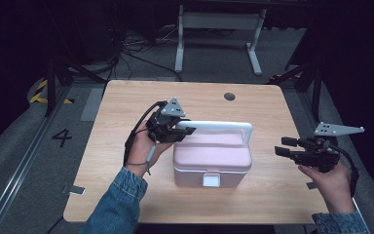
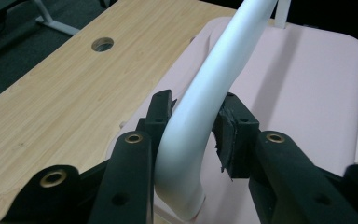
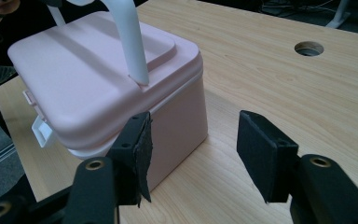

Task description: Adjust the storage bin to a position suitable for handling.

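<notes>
We have our left tool (image 1: 189, 130) clamped on the white handle (image 1: 221, 125) of the pink box (image 1: 212, 163), right at the handle's left bend. From the left gripper view the pads (image 2: 227, 126) squeeze that curved white bar (image 2: 200, 93) from both sides, so we call it a firm hold, low near where the bar meets the lid. The box sits mid-counter (image 1: 126, 102), latch (image 1: 211, 180) facing us, lid down. The handle stands upright and its long axis runs left to right across the box, away from our left tool towards the right one. That matters: we judge any lift from this end will want to tip the box, since the grip is off centre. Our right tool (image 1: 282, 146) hovers off the box's right side, well apart, jaws spread wide with nothing between them. In the right gripper view the box corner (image 3: 186, 107) lies just ahead, left of the gap.
</notes>
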The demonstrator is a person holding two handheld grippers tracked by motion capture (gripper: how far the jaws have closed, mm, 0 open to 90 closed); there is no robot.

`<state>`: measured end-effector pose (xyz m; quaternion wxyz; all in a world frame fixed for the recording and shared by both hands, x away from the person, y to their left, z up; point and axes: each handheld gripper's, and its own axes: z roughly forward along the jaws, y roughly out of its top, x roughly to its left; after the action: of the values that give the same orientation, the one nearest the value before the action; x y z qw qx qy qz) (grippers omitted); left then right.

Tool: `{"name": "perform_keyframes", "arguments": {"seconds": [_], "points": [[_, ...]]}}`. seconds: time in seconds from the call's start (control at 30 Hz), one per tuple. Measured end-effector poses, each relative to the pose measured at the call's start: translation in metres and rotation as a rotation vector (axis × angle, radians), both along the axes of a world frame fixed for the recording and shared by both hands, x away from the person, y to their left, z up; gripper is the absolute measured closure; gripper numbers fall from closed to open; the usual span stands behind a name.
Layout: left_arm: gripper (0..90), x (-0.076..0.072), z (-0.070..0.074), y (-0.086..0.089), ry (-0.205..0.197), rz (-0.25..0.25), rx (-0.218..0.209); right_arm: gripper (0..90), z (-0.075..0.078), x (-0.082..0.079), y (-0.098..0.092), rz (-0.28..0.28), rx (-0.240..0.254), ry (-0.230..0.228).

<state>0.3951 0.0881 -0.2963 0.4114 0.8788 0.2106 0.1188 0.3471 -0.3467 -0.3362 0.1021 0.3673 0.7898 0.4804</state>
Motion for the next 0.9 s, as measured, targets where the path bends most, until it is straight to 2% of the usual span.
{"name": "perform_keyframes", "arguments": {"seconds": [0.23,0.33,0.37,0.53,0.73,0.9], "points": [[69.1,0.008,0.013,-0.001,0.034,0.0,0.001,45.3,-0.002,0.0,0.001,0.017,0.009,-0.015],[68.5,0.011,0.015,-0.001,0.055,0.018,-0.023,45.3,-0.002,0.0,0.001,0.021,0.01,-0.017],[68.3,0.013,0.016,0.0,0.059,0.017,-0.018,45.2,-0.002,0.0,0.002,0.024,0.01,-0.018],[66.9,0.02,0.018,0.0,0.072,0.048,-0.041,44.9,-0.001,-0.001,0.004,0.032,0.01,-0.019],[66.5,0.033,0.021,-0.001,0.11,0.096,-0.081,44.8,0.001,-0.002,0.007,0.04,0.013,-0.024],[65.8,0.043,0.025,-0.003,0.117,0.127,-0.068,45.1,0.002,-0.003,0.009,0.048,0.01,-0.038]]}}
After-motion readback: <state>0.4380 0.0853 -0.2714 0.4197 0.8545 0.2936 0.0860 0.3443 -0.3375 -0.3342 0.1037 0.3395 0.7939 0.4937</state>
